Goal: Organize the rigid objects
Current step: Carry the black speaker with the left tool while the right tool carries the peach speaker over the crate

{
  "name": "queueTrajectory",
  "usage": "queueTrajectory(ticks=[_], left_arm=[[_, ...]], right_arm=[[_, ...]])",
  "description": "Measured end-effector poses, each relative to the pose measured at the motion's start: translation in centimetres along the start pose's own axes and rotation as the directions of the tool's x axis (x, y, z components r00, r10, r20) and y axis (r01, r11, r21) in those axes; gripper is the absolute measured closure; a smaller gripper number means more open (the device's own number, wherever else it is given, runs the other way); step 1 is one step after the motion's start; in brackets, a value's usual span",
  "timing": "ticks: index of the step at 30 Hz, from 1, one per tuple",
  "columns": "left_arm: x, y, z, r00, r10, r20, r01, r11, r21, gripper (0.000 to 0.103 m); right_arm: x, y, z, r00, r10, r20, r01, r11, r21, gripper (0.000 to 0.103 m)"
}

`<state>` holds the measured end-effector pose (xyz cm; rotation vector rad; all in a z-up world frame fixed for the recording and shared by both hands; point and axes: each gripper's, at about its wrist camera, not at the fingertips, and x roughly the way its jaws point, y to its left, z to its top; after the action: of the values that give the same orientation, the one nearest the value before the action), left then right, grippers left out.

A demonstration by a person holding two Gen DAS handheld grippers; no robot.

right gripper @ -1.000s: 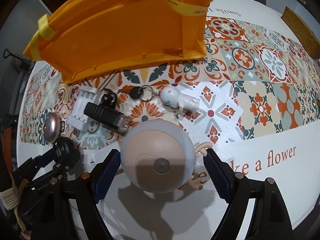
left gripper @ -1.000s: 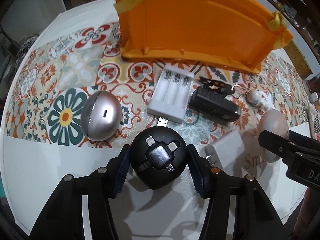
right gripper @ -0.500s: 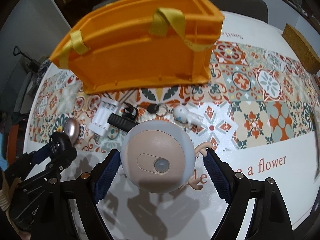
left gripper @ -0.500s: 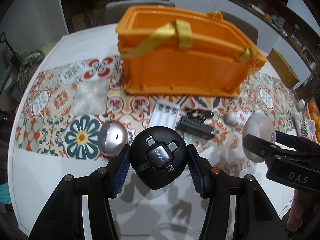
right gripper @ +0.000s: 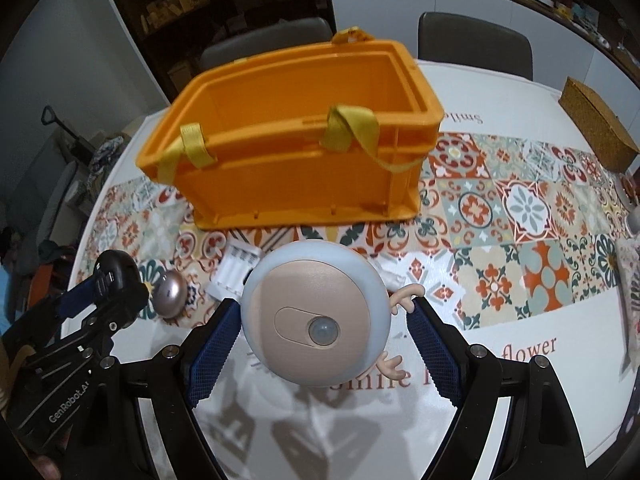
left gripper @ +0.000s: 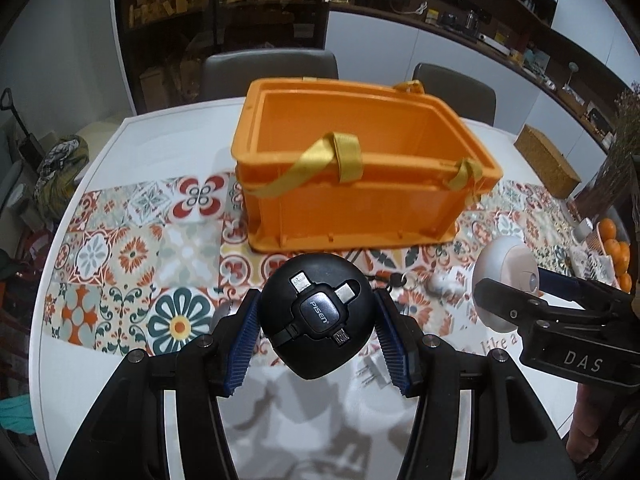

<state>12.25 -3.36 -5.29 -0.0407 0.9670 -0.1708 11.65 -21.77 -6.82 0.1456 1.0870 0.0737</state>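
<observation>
The left hand-held gripper [left gripper: 318, 338] is clamped on a round black cable reel [left gripper: 316, 316], its blue pads pressing on both sides, and holds it in the air above the desk [left gripper: 160, 136]. The right hand-held gripper [right gripper: 322, 340] is clamped on a round white sensor lamp [right gripper: 316, 312] with a beige face, also lifted off the desk. The two grippers hang side by side, near each other but apart.

Behind them an open orange crate [left gripper: 360, 184] with yellow straps stands on the patterned runner [right gripper: 520, 208]; what shows of its inside is bare. Between the crate and the grippers some things lie on the desk: a white battery charger [right gripper: 236, 270], a silver dome-shaped object [right gripper: 170, 292], and a small white figure on a key ring [left gripper: 442, 282]. A white plug adapter [left gripper: 374, 370] lies under the left gripper.
</observation>
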Motion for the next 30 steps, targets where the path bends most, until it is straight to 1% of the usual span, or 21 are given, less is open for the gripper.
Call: queueTrajectory(ticks=[8, 15, 21, 25, 30], left_arm=[[-1.1, 0.0, 2.6, 0.998, 0.012, 0.069, -0.014, 1.0, 0.027, 0.048], [-2.0, -0.4, 4.8, 0.993, 0.007, 0.115, -0.013, 0.999, 0.047, 0.048], [-2.1, -0.3, 6.8, 0.991, 0.001, 0.135, -0.008, 0.998, 0.056, 0.048], [-2.1, -0.4, 7.8, 0.988, 0.013, 0.151, -0.024, 0.997, 0.073, 0.048], [-2.1, -0.4, 9.3, 0.986, 0.01, 0.165, -0.023, 0.997, 0.077, 0.048]], right_arm=[[-1.6, 0.3, 2.1, 0.997, 0.009, 0.073, -0.008, 1.0, -0.005, 0.018], [-2.1, 0.8, 4.1, 0.993, 0.016, 0.113, -0.014, 1.0, -0.018, 0.018], [-2.5, 0.9, 6.1, 0.99, 0.015, 0.142, -0.011, 1.0, -0.024, 0.018], [-2.6, 1.1, 7.3, 0.987, 0.012, 0.158, -0.008, 1.0, -0.031, 0.018], [-2.7, 1.3, 8.6, 0.983, 0.008, 0.181, -0.001, 0.999, -0.04, 0.018]])
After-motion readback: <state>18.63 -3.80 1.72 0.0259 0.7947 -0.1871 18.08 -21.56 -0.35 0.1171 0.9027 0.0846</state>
